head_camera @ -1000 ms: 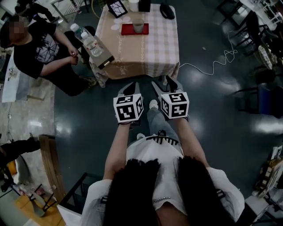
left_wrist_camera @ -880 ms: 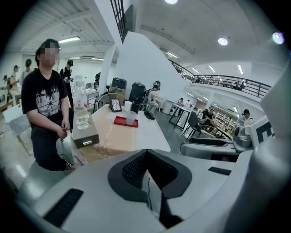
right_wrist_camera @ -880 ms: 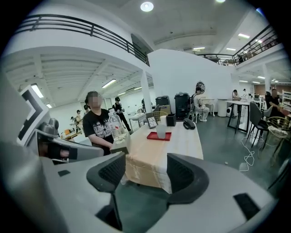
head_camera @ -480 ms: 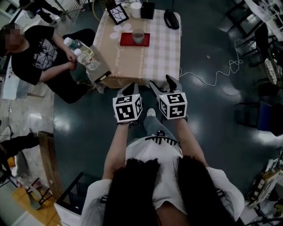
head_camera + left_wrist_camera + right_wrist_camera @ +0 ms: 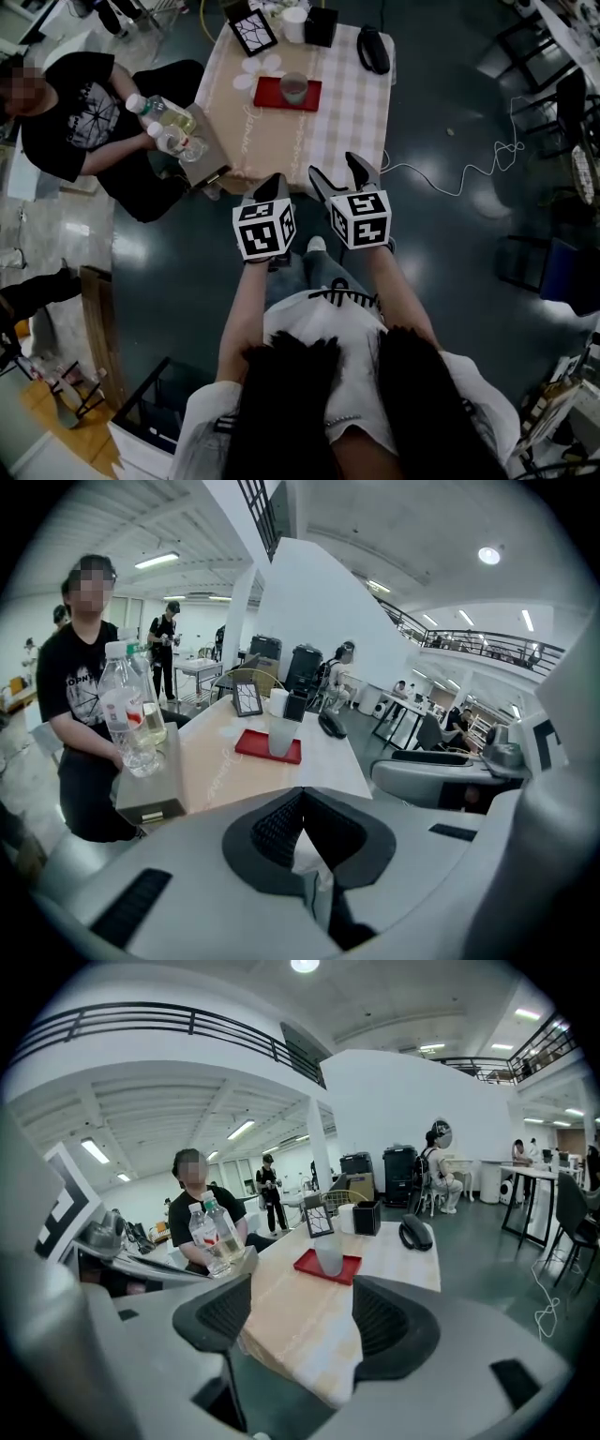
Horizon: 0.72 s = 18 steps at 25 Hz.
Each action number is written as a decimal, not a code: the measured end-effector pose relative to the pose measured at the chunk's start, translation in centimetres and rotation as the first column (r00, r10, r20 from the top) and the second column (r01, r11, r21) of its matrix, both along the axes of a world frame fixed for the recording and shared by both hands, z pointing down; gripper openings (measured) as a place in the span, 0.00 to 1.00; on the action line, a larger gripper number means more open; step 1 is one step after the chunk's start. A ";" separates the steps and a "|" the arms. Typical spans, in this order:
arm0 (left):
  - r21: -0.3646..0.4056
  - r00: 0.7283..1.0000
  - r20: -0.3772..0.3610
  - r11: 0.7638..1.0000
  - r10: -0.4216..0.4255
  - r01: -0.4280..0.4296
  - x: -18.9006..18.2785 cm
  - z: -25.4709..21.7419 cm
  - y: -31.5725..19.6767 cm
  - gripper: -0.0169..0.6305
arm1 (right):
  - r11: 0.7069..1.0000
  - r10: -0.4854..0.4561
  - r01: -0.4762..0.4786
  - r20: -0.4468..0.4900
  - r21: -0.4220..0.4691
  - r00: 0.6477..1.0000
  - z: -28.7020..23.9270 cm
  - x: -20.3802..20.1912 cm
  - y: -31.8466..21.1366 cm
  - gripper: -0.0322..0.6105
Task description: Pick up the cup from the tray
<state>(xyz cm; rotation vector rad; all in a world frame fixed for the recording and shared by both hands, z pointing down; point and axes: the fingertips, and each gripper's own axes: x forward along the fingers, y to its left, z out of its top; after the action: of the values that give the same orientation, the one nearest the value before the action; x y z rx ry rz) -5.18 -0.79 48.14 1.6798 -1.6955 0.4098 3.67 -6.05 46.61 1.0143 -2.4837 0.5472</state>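
1. Though the two clear bottles (image 5: 220, 1232) by the seated person (image 5: 66, 112) carry red/white labels, the print is too small to read. Shirt graphic also illegible. Only bold marks are the black/white square markers on both gripper cubes; no letters.
2. Task item: translucent cup (image 5: 293, 87) stands upright on red tray (image 5: 267, 92), on the far half of the checked-cloth table (image 5: 347, 112). Cup is well apart from both grippers.
3. L gripper (image 5: 302, 794): jaws together, pads meeting at the tips, nothing held.
4. R gripper (image 5: 300, 1312): jaws well apart and have just been opening. Nothing b/w them. Cup + tray show through the gap, far beyond the pads.
5. Far end of table: framed picture (image 5: 253, 28), white cylinder (image 5: 293, 21), black box (image 5: 321, 26). Black curved object (image 5: 373, 49) lies near the right edge. White discs (image 5: 272, 64) lie just beside the tray's left end.
6. Vs 1 s ago:
   - Table sits lower and nearer in head view.
   - Both grippers have gone fwd. Tips now reach the near table edge, where dark floor lay b/w before.
   - R jaws stand wider than before; L jaws unchanged.
   - Cup + tray keep the same spot on the cloth.
   - Seated person's hand is now on the bottles over the grey box (image 5: 211, 155). Earlier it was lower, off them.
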 end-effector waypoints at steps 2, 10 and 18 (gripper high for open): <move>-0.005 1.000 0.003 1.000 -0.009 0.009 -0.2 0.0 -0.1 0.03 | 1.000 -0.007 0.007 0.010 0.019 1.000 -0.4 -0.2 -0.3 0.56; -0.018 0.999 -0.012 0.999 -0.031 0.030 -1.7 0.7 -3.2 0.03 | 0.998 -0.035 0.033 0.040 0.054 0.999 -0.4 -2.1 -3.4 0.60; -0.038 1.000 -0.011 0.999 -0.003 0.003 -4.3 1.7 -8.1 0.03 | 0.996 -0.064 0.062 0.033 0.064 0.997 0.5 -5.1 -7.6 0.66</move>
<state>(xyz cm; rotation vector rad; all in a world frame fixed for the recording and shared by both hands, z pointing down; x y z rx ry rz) -9.52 -8.87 49.84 1.6493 -1.6715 0.4280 -1.44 -13.67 47.09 0.9537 -2.5688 0.4732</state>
